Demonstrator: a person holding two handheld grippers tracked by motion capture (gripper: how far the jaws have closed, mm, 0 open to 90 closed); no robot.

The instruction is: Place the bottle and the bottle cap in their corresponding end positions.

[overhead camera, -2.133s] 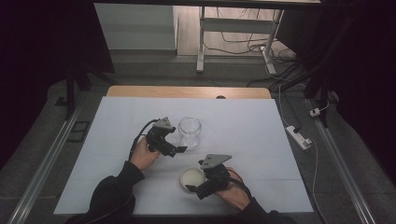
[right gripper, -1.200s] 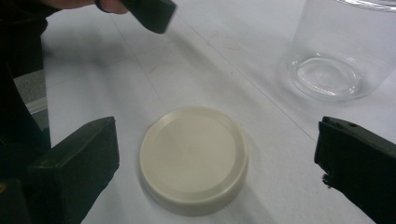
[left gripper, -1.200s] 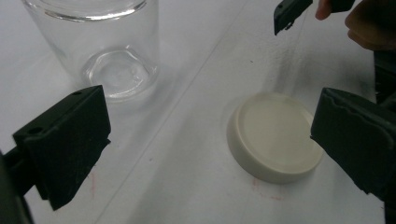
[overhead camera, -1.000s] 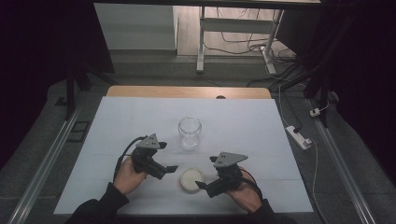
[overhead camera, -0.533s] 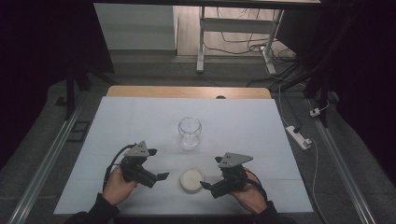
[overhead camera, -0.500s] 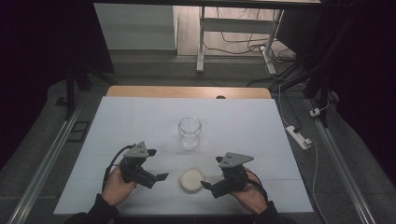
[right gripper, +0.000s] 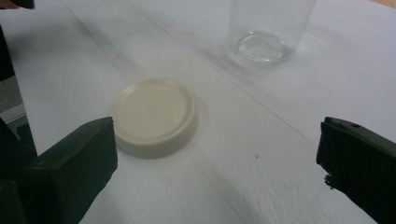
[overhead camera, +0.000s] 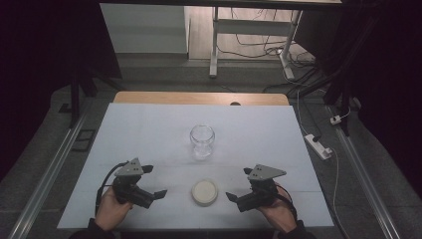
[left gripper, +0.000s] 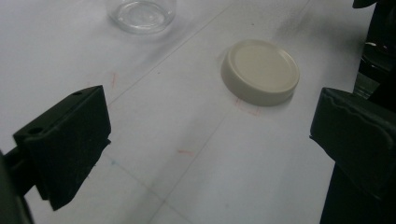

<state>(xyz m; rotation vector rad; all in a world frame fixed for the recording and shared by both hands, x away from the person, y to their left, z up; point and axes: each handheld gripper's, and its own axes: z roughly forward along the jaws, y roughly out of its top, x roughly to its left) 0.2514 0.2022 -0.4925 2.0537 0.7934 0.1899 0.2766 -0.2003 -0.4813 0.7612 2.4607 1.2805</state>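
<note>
Cream lid (overhead camera: pixel 205 191) is lying flat on the white table (overhead camera: pixel 149 129), near the front edge. L gripper (overhead camera: pixel 155 195) is sitting just left of the lid, jaws gaping wide, holding nothing, not touching it. R gripper (overhead camera: pixel 234 198) is sitting just right of the lid, jaws likewise wide, empty. Glass jar (overhead camera: pixel 202 141) is standing upright beyond the lid, open-topped, well apart from both grippers.
</note>
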